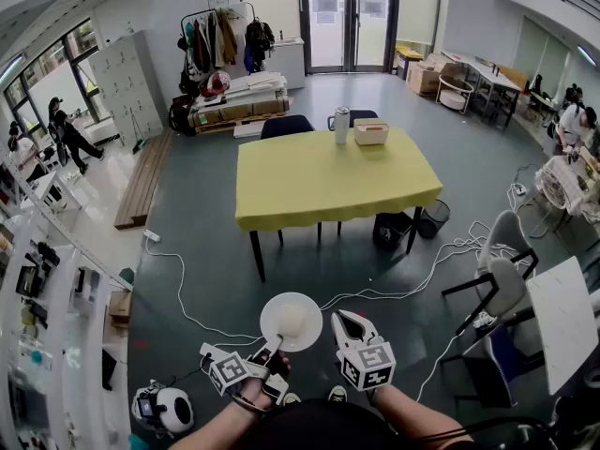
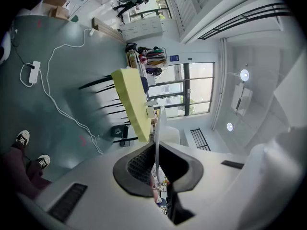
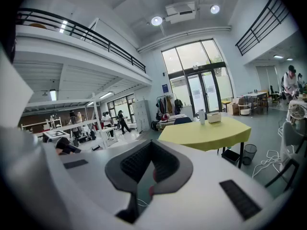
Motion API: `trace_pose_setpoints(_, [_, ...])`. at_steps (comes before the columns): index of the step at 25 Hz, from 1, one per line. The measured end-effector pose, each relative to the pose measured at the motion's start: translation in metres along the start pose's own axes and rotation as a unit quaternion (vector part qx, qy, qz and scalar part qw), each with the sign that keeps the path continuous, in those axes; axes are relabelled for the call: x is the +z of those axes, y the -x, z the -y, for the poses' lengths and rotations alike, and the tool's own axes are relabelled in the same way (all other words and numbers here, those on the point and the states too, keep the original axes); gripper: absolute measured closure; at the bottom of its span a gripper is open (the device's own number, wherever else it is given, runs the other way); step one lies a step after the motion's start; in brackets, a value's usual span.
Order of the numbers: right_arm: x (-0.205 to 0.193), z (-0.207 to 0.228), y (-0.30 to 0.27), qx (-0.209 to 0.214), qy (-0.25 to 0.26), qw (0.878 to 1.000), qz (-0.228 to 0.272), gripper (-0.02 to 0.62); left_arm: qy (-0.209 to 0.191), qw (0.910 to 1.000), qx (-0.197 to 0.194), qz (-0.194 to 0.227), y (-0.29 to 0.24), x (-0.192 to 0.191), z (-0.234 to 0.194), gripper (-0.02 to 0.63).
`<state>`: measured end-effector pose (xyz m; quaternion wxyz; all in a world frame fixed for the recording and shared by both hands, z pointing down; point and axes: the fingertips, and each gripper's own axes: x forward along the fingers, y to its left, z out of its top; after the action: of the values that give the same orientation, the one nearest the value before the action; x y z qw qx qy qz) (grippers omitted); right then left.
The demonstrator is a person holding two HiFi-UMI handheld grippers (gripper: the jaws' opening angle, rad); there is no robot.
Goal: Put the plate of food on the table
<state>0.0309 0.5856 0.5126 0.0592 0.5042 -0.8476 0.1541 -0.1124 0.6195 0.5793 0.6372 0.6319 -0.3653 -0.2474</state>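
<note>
Wide workshop hall, yellow tabletop [image 1: 328, 181] well ahead; left tool [image 1: 274, 346] pinches the rim of the plate [image 1: 270, 315], food [image 1: 293, 320] aboard; stiff, light, likely tippy; right tool [image 1: 344, 324] closed, empty.

Yellow table [image 1: 328, 181] (cup [image 1: 341, 125], box [image 1: 371, 131] at far edge)

1. We see a grey-green floor [image 1: 206, 251] with white cables [image 1: 457, 245] trailing across it.
2. A table [image 1: 328, 181] under a yellow cloth stands mid-room, with a dark chair [image 1: 286, 126] behind it and a bin [image 1: 433, 217] beside it.
3. Tall glass doors [image 1: 349, 17] brighten the far wall, and a coat rack [image 1: 217, 40] and grey lockers [image 1: 127, 82] stand to their left.
4. A wooden bench [image 1: 142, 181] lies along the left side.
5. Overhead we see a balcony railing [image 3: 81, 30] and round ceiling lights [image 3: 156, 20].
</note>
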Motion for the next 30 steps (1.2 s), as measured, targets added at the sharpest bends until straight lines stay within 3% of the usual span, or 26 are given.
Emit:
trace_pose_setpoints(7, [0.003,-0.007,0.0,0.002,0.005,1.0,0.001,0.584,-0.01,0.9997,0.021,0.0,0.005,0.001,-0.002,0.581])
trace_pose_setpoints(11, [0.004,-0.011,0.0,0.004,0.009,1.0,0.008,0.583,-0.003,1.0,0.008,-0.002,0.004,0.001,-0.001,0.581])
trace_pose_setpoints(30, [-0.008,-0.04,0.001,-0.021,0.002,1.0,0.003,0.583,-0.007,0.9997,0.015,-0.016,0.034,0.017,-0.01,0.581])
